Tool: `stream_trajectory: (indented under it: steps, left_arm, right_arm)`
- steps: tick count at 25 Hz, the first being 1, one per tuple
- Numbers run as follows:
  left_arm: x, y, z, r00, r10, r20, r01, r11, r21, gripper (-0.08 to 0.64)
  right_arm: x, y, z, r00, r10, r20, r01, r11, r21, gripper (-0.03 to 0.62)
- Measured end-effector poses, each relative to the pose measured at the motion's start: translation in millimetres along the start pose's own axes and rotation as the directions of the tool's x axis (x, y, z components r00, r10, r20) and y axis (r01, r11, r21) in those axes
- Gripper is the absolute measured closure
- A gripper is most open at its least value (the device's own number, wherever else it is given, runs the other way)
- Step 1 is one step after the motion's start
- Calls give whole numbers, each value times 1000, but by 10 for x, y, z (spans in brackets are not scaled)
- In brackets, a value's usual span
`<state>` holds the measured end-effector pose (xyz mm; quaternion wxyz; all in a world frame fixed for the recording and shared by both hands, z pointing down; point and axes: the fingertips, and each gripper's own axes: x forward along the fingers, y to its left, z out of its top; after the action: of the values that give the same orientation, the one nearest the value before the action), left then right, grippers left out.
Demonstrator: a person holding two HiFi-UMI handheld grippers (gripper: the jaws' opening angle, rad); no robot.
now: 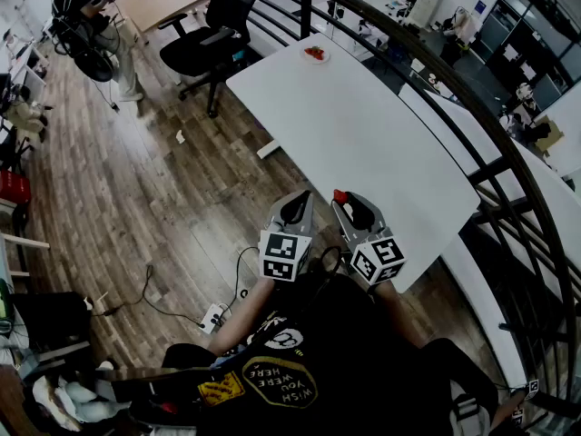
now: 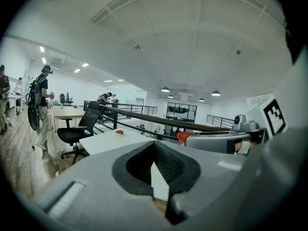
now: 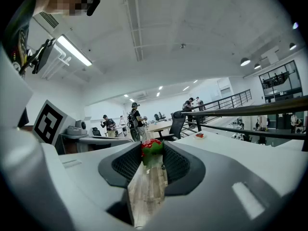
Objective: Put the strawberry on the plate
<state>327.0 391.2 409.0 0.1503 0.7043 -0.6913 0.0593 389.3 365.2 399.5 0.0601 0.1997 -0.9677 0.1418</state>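
A long white table [image 1: 363,125] stretches away from me. At its far end a small white plate [image 1: 315,54] carries something red; it also shows as the plate [image 2: 119,132] and the plate [image 3: 199,135]. My right gripper [image 1: 349,209] hovers over the table's near corner, shut on a red strawberry [image 3: 151,148] with green leaves. The strawberry [image 1: 340,195] sticks out at the jaw tips, and the strawberry [image 2: 183,137] also shows from the left gripper view. Just left of it, my left gripper [image 1: 295,209] is shut with nothing in it, over the floor beside the table.
A black office chair [image 1: 213,39] stands left of the table's far end. A dark metal railing [image 1: 472,107] runs along the table's right side. A power strip [image 1: 214,317] and cables lie on the wooden floor. A person [image 1: 91,34] with a backpack stands far off.
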Motion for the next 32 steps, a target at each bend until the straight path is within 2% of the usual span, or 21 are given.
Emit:
stream_trajectory:
  steps: [16, 25, 32]
  left_arm:
    - [-172, 49, -29, 1000, 7, 4, -7, 1000, -23, 555]
    - [-402, 293, -60, 999, 29, 24, -28, 999, -29, 555]
    - [-454, 423, -266, 1000, 20, -21, -22, 996, -85, 555]
  right_arm:
    - [-30, 197, 6, 1000, 16, 16, -15, 1000, -12, 453]
    - [140, 464, -27, 999, 42, 13, -42, 999, -5, 453]
    - [256, 675, -193, 998, 52, -39, -52, 999, 13, 453]
